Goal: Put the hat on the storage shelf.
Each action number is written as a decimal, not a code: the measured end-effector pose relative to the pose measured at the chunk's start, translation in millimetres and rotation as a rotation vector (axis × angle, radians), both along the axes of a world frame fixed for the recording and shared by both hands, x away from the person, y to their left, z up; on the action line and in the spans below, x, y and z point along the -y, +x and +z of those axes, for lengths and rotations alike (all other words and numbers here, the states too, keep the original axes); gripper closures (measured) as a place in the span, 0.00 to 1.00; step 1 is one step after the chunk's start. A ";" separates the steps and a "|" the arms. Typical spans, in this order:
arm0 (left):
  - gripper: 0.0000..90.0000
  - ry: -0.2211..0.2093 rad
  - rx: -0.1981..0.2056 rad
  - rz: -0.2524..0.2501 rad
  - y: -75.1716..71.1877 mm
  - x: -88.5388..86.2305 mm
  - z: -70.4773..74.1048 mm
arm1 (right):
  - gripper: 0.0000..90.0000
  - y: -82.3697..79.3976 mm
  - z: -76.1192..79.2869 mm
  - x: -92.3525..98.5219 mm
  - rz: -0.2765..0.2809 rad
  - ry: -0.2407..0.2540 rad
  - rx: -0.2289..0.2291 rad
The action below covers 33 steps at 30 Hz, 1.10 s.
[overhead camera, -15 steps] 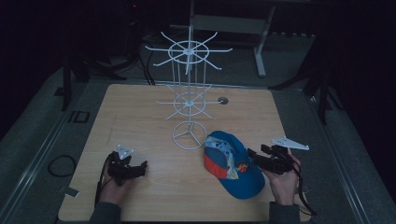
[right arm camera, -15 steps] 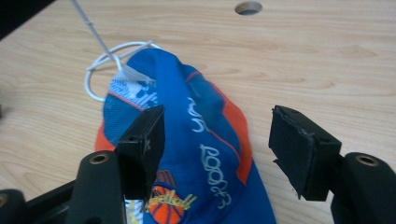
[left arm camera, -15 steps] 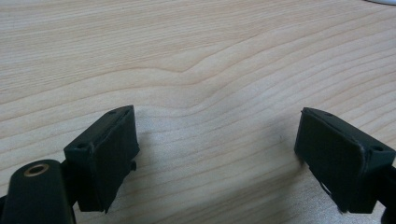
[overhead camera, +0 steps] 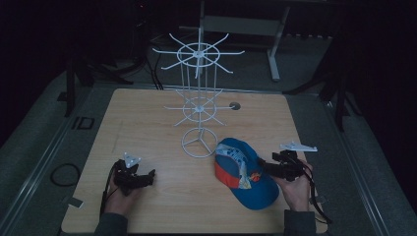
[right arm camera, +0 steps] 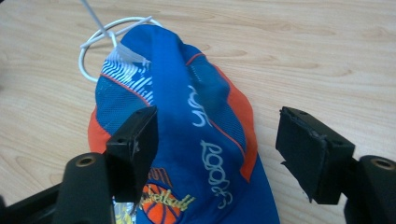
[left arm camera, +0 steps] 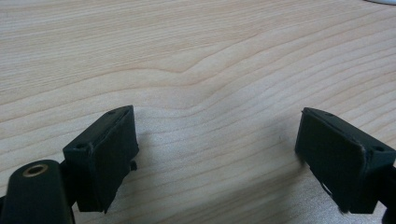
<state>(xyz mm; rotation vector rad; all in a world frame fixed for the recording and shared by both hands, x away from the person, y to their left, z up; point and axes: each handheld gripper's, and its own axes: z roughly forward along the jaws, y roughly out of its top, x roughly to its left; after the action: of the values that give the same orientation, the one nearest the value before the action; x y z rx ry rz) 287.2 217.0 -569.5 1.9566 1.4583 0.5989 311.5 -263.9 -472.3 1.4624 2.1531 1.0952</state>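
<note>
Now cap [overhead camera: 246, 174] lies flat (brim toward person), lengthwise near-far.

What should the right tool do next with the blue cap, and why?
Probably close on the cap. The right tool is open with the cap's folded crown between its jaws, not yet pinched. The white wire rack stands just beyond, likely where the cap goes.

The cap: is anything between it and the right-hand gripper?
Nothing visible. The right gripper has its jaws open on either side of the blue and orange cap, with no other object between them. The white wire rack stands behind the cap, away from the gripper.
</note>
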 end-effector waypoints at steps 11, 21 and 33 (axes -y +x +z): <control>0.15 -0.002 0.000 0.003 0.0 0.3 0.0 | 0.22 17.2 14.5 -13.6 0.098 -0.007 -0.039; 0.15 -0.003 0.001 0.004 0.0 0.4 0.0 | 0.17 36.6 16.5 -24.1 0.168 -0.054 -0.098; 0.15 -0.003 0.000 0.003 0.0 0.5 0.0 | 0.25 54.3 5.4 -48.1 0.239 -0.133 -0.168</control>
<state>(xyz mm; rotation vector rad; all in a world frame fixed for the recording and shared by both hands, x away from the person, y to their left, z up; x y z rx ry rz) 287.3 216.5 -569.5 1.9527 1.4622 0.5981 365.8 -215.8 -466.8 1.3052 2.5179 0.9098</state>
